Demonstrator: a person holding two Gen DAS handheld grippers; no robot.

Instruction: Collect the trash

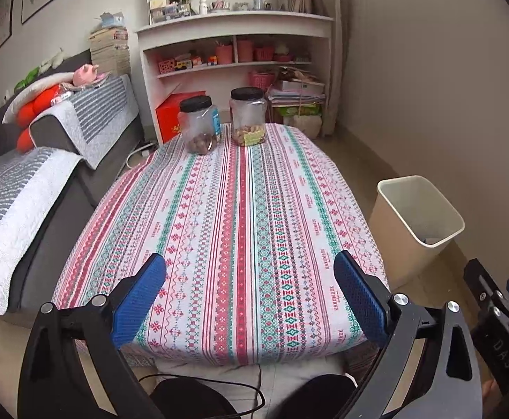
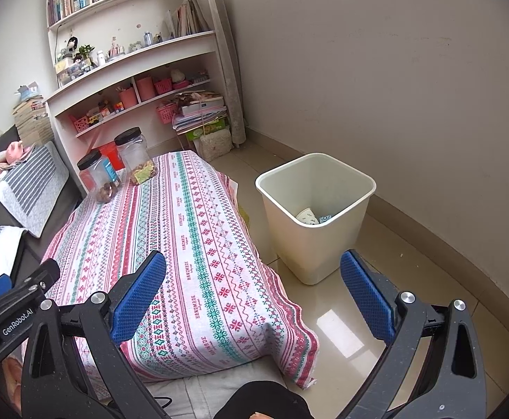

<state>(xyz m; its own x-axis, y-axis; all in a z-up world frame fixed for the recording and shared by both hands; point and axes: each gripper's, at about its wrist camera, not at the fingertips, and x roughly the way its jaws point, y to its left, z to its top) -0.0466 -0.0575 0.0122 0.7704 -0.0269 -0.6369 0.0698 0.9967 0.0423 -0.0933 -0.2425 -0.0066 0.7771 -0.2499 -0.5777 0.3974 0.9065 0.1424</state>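
From the left wrist, the left gripper (image 1: 249, 289) is hovering over the near end of the table (image 1: 219, 230), its jaws spread wide and holding nothing. The patterned cloth is lying bare except for two jars (image 1: 200, 124) at about twelve o'clock, standing just beside each other. The bin (image 1: 387, 223) is sitting on the floor at about three o'clock, near the table's edge. No loose trash is showing on the cloth here.

From the right wrist, the right gripper (image 2: 253, 291) is hanging over the table's near right corner, jaws likewise wide apart and empty. The bin (image 2: 310, 255) is standing at about one o'clock, and the trash (image 2: 312, 217), what looks like a paper cup and a small scrap, is lying at its bottom. The task appears nearly or fully done.

The main risks from here: an open finger could be snagging the draped cloth at the corner and dragging the jars, or a low sweep could be tipping the light bin.
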